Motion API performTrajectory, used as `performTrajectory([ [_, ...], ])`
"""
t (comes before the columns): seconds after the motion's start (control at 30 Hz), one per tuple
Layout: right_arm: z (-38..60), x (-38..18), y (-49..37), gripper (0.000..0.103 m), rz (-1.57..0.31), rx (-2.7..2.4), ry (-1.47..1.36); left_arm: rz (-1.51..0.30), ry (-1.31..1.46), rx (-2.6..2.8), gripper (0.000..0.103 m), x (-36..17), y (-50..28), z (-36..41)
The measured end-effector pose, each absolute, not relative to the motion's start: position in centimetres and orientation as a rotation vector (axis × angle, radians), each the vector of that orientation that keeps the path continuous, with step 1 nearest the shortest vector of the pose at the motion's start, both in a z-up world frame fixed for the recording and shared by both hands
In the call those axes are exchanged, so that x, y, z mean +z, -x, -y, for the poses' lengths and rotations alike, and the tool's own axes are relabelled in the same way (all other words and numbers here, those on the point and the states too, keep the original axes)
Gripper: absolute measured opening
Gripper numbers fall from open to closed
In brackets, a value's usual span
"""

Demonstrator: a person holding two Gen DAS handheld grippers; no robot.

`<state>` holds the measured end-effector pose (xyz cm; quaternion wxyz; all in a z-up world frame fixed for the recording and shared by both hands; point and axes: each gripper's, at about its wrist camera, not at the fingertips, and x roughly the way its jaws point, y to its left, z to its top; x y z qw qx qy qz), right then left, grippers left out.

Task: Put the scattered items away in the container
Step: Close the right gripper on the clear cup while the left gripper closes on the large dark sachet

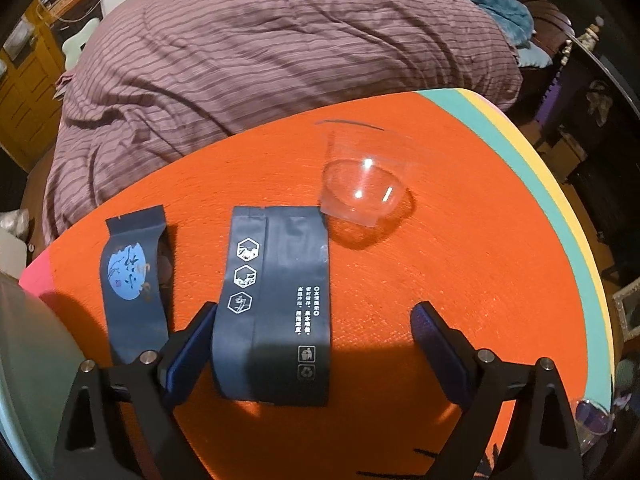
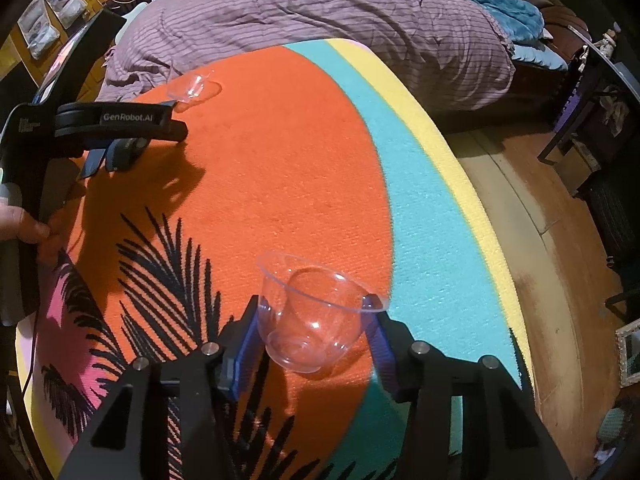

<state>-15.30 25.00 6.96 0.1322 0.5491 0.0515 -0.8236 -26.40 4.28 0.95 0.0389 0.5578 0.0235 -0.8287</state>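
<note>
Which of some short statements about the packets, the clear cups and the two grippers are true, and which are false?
1. The right gripper has a clear plastic cup between its fingers. True.
2. The left gripper is shut on the large dark blue packet. False: its jaws stand wide open, and the packet lies flat between them on the orange mat.
3. Two dark blue packets lie on the mat. True: a smaller packet lies left of the large one.
4. The second clear cup stands upright. False: it lies tipped on its side.
</note>
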Motion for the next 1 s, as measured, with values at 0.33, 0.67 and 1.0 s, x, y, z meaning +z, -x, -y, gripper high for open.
performTrajectory([
  [0.33, -24.5, 6.8, 14.7, 0.052, -0.176, -2.369, -1.569, -0.042, -1.716, -2.594, 0.074, 1.4, 25.9, -4.1],
  [0.67, -24.4, 7.0, 14.3, 0.051, -0.145, -2.352, -1.554, -0.030, -1.733, -2.583, 0.059, 1.7, 25.8, -3.6],
  [1.0, -23.8, 7.1, 14.5, 0.051, -0.154, -2.337, -1.541, -0.019, -1.759, -2.607, 0.056, 1.8, 25.1, -3.9],
])
